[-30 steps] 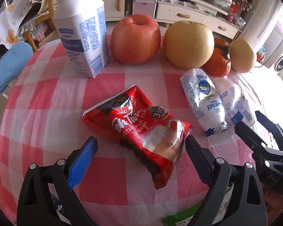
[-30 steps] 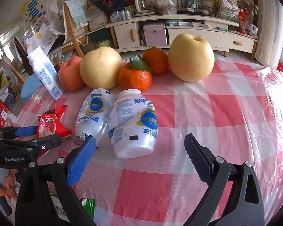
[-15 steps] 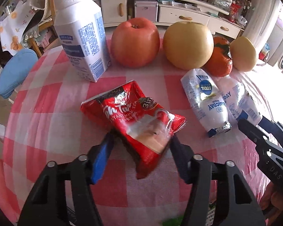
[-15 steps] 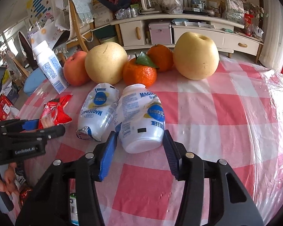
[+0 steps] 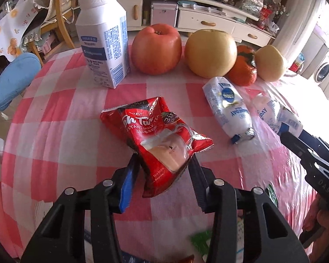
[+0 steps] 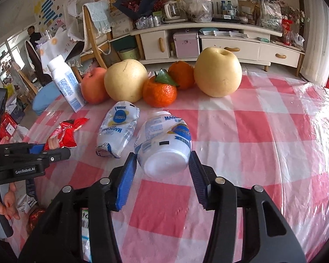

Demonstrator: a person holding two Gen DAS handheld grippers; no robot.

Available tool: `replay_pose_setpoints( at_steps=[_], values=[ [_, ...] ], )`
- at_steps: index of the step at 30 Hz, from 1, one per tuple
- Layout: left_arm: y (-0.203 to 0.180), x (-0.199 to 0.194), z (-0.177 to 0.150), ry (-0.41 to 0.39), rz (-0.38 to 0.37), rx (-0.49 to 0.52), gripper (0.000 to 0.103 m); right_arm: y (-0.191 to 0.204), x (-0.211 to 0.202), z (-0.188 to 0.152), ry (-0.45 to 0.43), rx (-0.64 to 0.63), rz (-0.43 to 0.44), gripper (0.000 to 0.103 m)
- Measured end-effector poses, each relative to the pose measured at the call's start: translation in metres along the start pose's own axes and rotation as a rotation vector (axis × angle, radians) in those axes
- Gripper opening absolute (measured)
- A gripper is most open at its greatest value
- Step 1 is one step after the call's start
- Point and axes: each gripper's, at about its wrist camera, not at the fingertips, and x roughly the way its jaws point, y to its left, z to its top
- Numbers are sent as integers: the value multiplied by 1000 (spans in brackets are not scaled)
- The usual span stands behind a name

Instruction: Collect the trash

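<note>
Round table under a pink-and-white checked cloth (image 6: 241, 131) carries all items. Upright white plastic milk bottle (image 5: 104, 35) stands at the far left beside a red apple (image 5: 156, 49) and a yellow pear (image 5: 210, 52). Right gripper (image 6: 162, 171) pinches the base of a white squat yoghurt bottle (image 6: 164, 140), fingers against both sides. Left gripper (image 5: 163, 171) clamps the near end of a red foil milk-tea sachet (image 5: 160, 135), raised off the cloth at that end.

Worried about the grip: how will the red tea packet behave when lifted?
The red packet looks crinkly and soft, so it will probably sag outside the left claw. Its glossy film may slip. It seems light.
</note>
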Motion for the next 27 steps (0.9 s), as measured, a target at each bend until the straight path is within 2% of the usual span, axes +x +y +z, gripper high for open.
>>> replay_pose_setpoints(
  at_steps=[9,13,16,20,22,24,26,27],
  values=[
    [-10,-22,-16,-18,-57,32,45,18,-20,-8,-19,-50,29,50],
    [-17,-26,-23,11,-98,80,46,24,-26,-16,-6,-87,20,50],
    [-19,-21,-29,69,-110,106,47,19,-25,-24,31,-88,19,50],
    [-21,-18,-33,92,-77,129,66,10,-18,-35,94,-83,2,50],
    [-22,-20,-31,81,-67,123,72,8,-15,-39,111,-83,-11,57],
    [-23,-22,-28,73,-70,106,75,9,-15,-40,106,-91,-24,71],
    [-27,-21,-26,68,-53,94,83,11,-18,-39,83,-103,-41,75],
    [-29,-20,-25,63,-38,89,83,12,-19,-38,75,-107,-41,76]
  ],
)
